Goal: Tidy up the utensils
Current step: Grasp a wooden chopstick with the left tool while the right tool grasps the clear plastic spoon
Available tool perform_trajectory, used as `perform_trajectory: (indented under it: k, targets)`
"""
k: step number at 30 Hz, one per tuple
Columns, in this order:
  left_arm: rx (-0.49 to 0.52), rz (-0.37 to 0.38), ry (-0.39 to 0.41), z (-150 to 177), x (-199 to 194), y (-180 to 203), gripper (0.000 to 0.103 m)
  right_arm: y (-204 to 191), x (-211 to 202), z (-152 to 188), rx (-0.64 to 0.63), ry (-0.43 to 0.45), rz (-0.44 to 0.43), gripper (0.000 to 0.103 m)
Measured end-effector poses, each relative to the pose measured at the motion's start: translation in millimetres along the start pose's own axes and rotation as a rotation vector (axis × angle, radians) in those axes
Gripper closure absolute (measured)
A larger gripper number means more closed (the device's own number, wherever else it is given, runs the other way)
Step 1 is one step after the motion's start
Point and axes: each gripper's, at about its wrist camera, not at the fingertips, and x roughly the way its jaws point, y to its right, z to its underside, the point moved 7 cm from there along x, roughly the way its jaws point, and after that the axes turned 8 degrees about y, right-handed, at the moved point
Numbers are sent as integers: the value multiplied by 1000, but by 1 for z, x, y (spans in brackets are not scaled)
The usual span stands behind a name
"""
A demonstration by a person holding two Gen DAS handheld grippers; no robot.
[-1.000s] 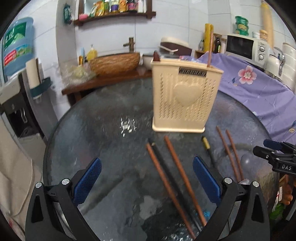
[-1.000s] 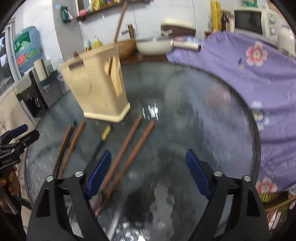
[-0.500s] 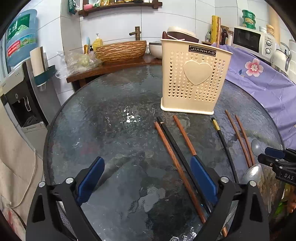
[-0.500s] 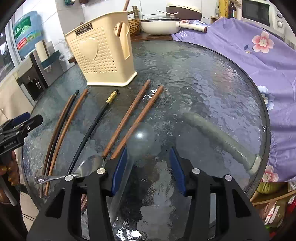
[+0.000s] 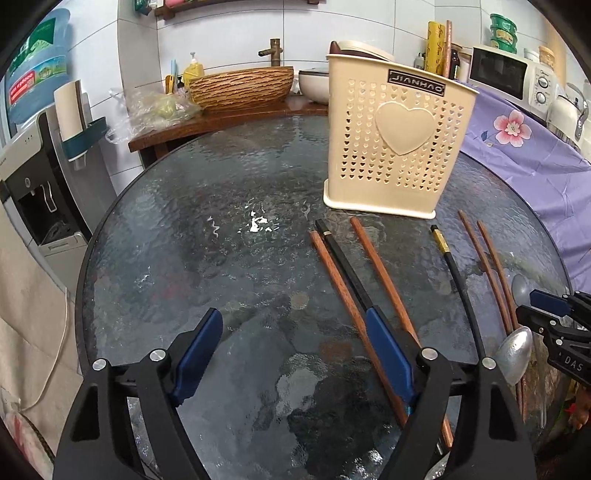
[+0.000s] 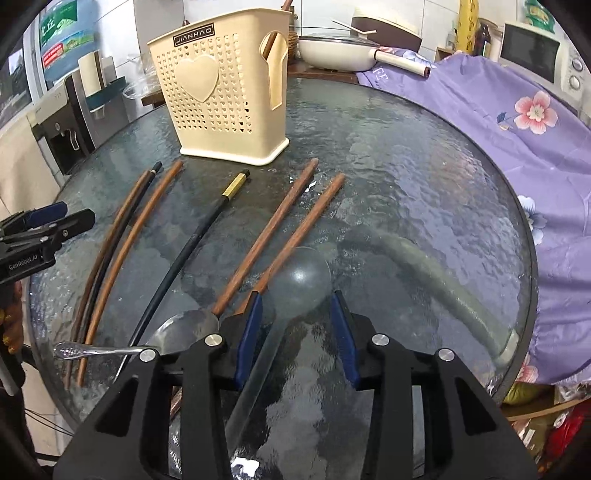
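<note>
Both my grippers have just been closing: right gripper [image 6: 297,319] narrowed around the clear spoon [image 6: 304,277], pads not visibly pressing; left gripper [image 5: 295,350] wide, nothing gripped. Chopsticks [image 6: 280,229] lie beside it, before the cream holder [image 6: 225,88] on the glass table [image 6: 424,166].

You worked at a round dark glass table [image 5: 192,236] w/ a rippled top that threw back a bright glare spot. Behind it the wall [image 5: 229,33] was white tile. A wooden counter [image 5: 221,122] ran along it, carrying a woven-look basin [image 5: 242,86] under a brass tap [image 5: 275,51]. A water dispenser [image 5: 33,147] w/ a blue bottle stood at the left edge. To the right, purple floral cloth [image 6: 517,122] lay draped beside the table, & a white microwave [image 5: 513,75] sat beyond it.
</note>
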Motion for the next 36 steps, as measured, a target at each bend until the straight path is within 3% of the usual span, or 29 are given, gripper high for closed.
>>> perform_trajectory:
  k: [17, 25, 31, 36]
  targets:
    - [-3, 36, -56, -10, 30, 15, 58, -2, 2, -3, -4, 18, 6, 68]
    - [-32, 48, -85, -9, 38, 17, 61, -2, 3, -4, -5, 21, 12, 68]
    - [-21, 11, -90, -12, 44, 15, 77, -2, 4, -4, -2, 16, 15, 68]
    - [-24, 12, -108, -18, 52, 20, 78, -2, 7, -6, 4, 19, 20, 68]
